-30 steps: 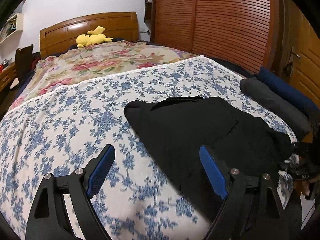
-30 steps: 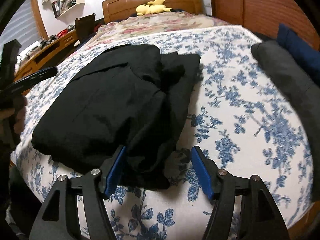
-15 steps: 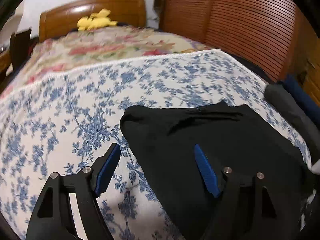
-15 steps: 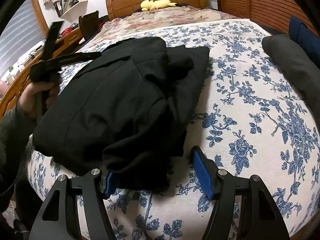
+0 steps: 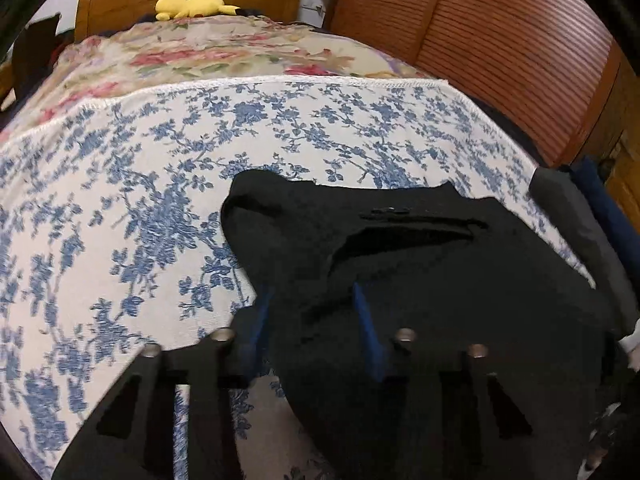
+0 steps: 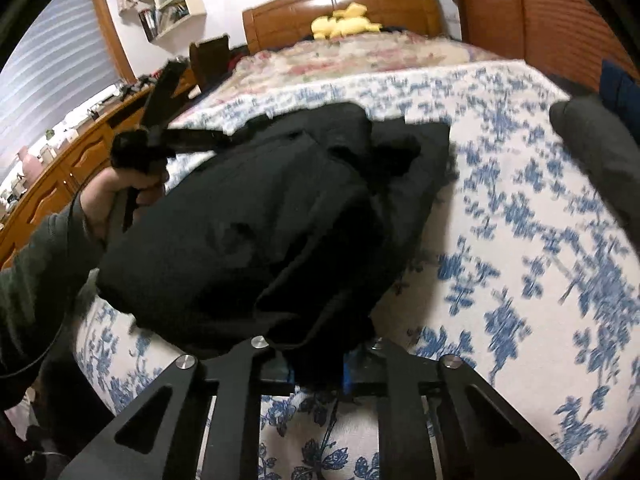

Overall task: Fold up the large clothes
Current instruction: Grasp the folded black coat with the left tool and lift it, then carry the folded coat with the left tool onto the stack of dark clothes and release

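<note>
A large black garment (image 5: 420, 280) lies bunched on the blue-flowered bedspread (image 5: 140, 200). My left gripper (image 5: 312, 312) has its blue pads on either side of the garment's left edge, with cloth between them. In the right wrist view the same garment (image 6: 260, 220) is a thick heap. My right gripper (image 6: 318, 368) is shut on the heap's near edge, its pads almost hidden under the cloth. The left gripper (image 6: 172, 120) and the hand that holds it show at that heap's far left side.
A grey folded item (image 5: 572, 216) and a dark blue one (image 5: 612, 208) lie at the bed's right edge. A yellow plush toy (image 5: 192, 0) sits by the wooden headboard. A slatted wardrobe (image 5: 500, 40) stands on the right. A wooden dresser (image 6: 60, 168) stands on the left.
My left gripper moved onto the garment's left edge and its jaws narrowed on the cloth. My right gripper closed on the near edge of the heap.
</note>
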The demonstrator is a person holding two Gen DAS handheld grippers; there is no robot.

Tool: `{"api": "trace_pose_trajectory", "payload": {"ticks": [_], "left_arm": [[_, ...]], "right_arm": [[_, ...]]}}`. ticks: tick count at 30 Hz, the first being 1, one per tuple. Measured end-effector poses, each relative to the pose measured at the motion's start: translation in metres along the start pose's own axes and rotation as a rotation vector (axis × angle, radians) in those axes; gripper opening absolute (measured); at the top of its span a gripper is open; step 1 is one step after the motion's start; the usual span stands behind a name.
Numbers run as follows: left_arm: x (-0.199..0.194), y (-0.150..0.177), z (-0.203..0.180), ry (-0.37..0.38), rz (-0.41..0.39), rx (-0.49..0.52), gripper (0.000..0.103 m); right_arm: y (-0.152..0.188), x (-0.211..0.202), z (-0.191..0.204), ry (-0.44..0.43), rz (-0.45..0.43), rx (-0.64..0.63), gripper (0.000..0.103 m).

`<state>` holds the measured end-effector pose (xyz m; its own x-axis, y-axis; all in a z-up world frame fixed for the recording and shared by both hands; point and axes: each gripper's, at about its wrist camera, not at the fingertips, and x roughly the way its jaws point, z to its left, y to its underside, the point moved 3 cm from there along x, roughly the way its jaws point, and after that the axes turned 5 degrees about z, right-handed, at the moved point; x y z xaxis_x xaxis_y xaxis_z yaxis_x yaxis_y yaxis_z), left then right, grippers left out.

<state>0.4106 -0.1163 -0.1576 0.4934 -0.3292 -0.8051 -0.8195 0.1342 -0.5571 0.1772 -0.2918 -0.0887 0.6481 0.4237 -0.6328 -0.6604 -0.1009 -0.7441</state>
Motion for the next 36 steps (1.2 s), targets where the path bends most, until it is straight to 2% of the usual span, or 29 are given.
{"api": "trace_pose_trajectory", "payload": {"ticks": [2,5,13,26,31,36], "left_arm": [[-0.01,0.0,-0.002,-0.028,-0.008,0.014,0.018],[-0.026,0.003,-0.003,-0.036,-0.026,0.02,0.015],[-0.071,0.016,-0.027,-0.074,-0.115,0.069,0.013],[-0.128,0.027,-0.056,-0.121,-0.224,0.132,0.012],[-0.151,0.011,-0.087,-0.128,-0.299,0.154,0.012],[-0.171,-0.028,-0.152,-0.101,-0.383,0.211,0.012]], "right_arm": [[-0.004,-0.007,-0.002,0.008,-0.03,-0.013,0.012],[-0.01,-0.019,-0.006,0.034,-0.066,-0.029,0.011],[-0.012,-0.047,0.007,0.094,-0.131,-0.132,0.011],[0.0,-0.07,0.008,0.119,-0.183,-0.191,0.01],[-0.005,-0.095,-0.009,0.141,-0.242,-0.19,0.01],[-0.015,-0.143,-0.049,0.211,-0.327,-0.178,0.01]]}}
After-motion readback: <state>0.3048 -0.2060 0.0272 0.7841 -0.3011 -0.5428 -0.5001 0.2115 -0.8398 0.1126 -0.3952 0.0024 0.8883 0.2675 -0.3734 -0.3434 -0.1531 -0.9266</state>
